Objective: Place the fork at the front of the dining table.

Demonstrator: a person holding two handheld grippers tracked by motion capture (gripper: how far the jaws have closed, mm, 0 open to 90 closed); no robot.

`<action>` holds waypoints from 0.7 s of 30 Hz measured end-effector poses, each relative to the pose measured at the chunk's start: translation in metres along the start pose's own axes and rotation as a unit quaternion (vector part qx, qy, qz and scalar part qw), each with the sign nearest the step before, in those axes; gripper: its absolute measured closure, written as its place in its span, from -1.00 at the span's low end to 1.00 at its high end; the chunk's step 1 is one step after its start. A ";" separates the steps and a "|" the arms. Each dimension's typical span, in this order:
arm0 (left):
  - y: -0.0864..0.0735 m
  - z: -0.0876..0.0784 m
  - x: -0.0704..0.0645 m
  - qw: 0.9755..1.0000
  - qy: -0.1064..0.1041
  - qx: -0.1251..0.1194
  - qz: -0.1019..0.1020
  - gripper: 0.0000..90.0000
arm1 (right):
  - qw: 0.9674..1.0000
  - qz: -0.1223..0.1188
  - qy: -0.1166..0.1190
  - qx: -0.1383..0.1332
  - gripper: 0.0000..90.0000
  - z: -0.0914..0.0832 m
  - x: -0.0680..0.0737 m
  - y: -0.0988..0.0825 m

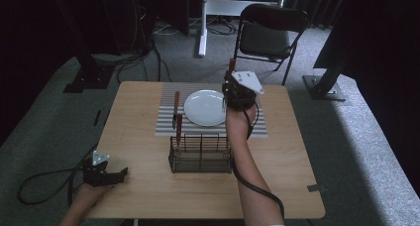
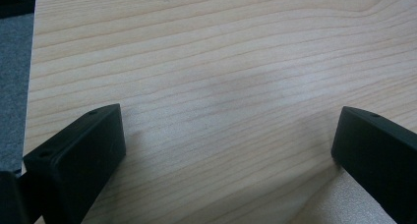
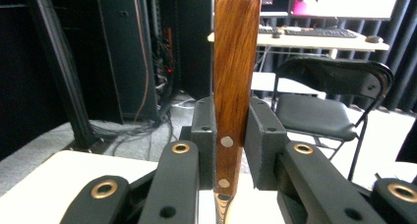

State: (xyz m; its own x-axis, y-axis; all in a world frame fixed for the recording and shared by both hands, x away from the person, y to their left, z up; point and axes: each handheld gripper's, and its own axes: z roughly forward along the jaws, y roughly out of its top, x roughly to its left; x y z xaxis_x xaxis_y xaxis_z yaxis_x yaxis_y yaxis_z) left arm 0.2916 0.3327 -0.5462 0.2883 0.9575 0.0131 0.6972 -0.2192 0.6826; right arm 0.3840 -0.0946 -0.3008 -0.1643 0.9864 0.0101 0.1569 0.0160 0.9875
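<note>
From above, a knife (image 1: 176, 109) already lies left of the plate (image 1: 205, 108) while the right gripper (image 1: 232, 87) carries another utensil (image 1: 231, 65) beside it; the left gripper (image 2: 226, 150) idles with jaws apart over bare table (image 2: 221, 62); the right view shows that wooden handle (image 3: 235, 71) clamped upright, yet to be laid down.

Right gripper (image 1: 233, 87) beside plate (image 1: 205, 107)

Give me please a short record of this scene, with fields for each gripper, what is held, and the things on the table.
right gripper: shut on a piece of cutlery with a wooden handle, handle pointing up, beside the plate
left gripper: open, nothing between its jaws, low over the table near its edge
plate: white, empty, on the striped mat
knife: on the mat, left of the plate
basket: wire, in front of the mat
</note>
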 end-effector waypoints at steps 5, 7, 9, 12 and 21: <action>0.000 0.000 0.000 1.000 0.000 0.000 0.000 -1.00 | 1.000 -0.007 -0.015 0.016 0.69 0.014 -0.011 -0.006; 0.000 0.000 0.000 1.000 0.000 0.000 0.000 -1.00 | 0.999 -0.006 -0.020 0.026 0.69 0.020 -0.017 -0.010; 0.000 0.000 0.000 1.000 0.000 0.000 0.000 -1.00 | 0.999 -0.003 -0.022 0.033 0.69 0.026 -0.022 -0.013; 0.000 0.000 0.000 1.000 0.000 0.001 0.000 -1.00 | 0.998 0.001 -0.031 0.056 0.69 0.040 -0.034 -0.024; 0.000 0.000 0.000 1.000 0.000 0.000 -0.001 -1.00 | 0.994 0.000 -0.051 0.098 0.69 0.066 -0.056 -0.045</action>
State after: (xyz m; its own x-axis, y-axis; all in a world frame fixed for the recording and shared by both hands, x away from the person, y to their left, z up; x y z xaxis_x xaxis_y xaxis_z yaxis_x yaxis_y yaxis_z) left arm 0.2915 0.3326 -0.5463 0.2878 0.9576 0.0119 0.6977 -0.2182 0.6823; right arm 0.4503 -0.1401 -0.3561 -0.0659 0.9977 -0.0158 0.3448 0.0376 0.9379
